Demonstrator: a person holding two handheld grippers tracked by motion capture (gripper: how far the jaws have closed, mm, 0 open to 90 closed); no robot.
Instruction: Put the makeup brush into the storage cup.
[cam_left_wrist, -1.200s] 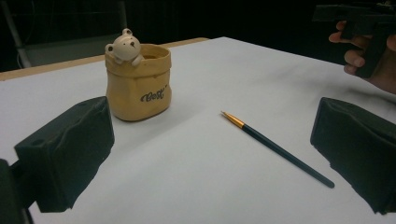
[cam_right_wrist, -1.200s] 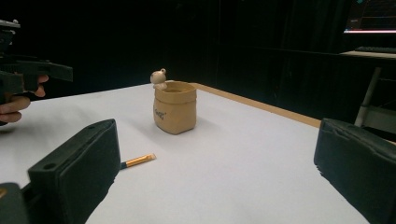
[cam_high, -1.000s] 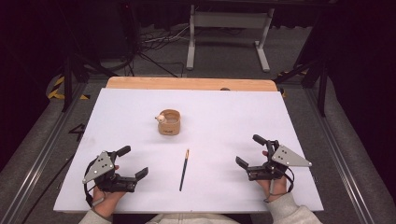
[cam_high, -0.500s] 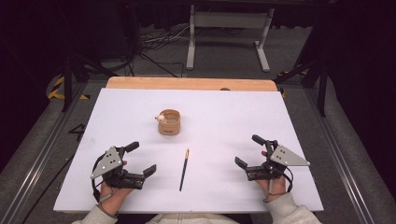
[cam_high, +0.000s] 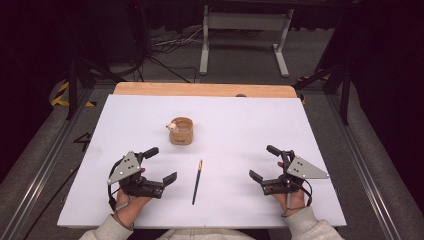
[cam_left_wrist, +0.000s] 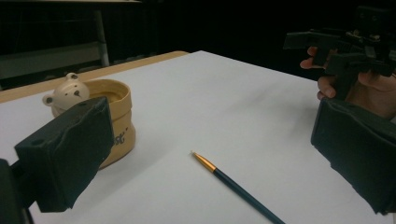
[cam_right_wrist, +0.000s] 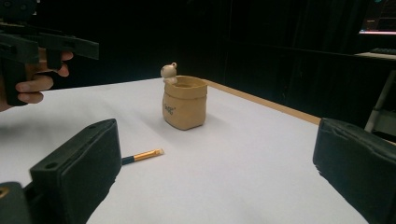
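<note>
Both grippers stand with jaws spread wide and empty — the left gripper (cam_high: 159, 167) nearer the brush (cam_high: 197, 175), the right gripper (cam_high: 264, 164) farther off on the brush's other side — so the reach seems just beginning, and next the left must close on the brush lying flat just in front of the bear cup (cam_high: 181, 131).

A white sheet covers the desk (cam_high: 260, 125), leaving a strip of pale wood (cam_high: 205, 89) bare along the far edge. Beyond it stands a grey metal stand (cam_high: 242, 22) on a grey carpeted floor (cam_high: 310, 55), with black cables (cam_high: 165, 47) trailing beside it. Yellow-black tape (cam_high: 62, 95) marks the floor at left. The surroundings are dark.
</note>
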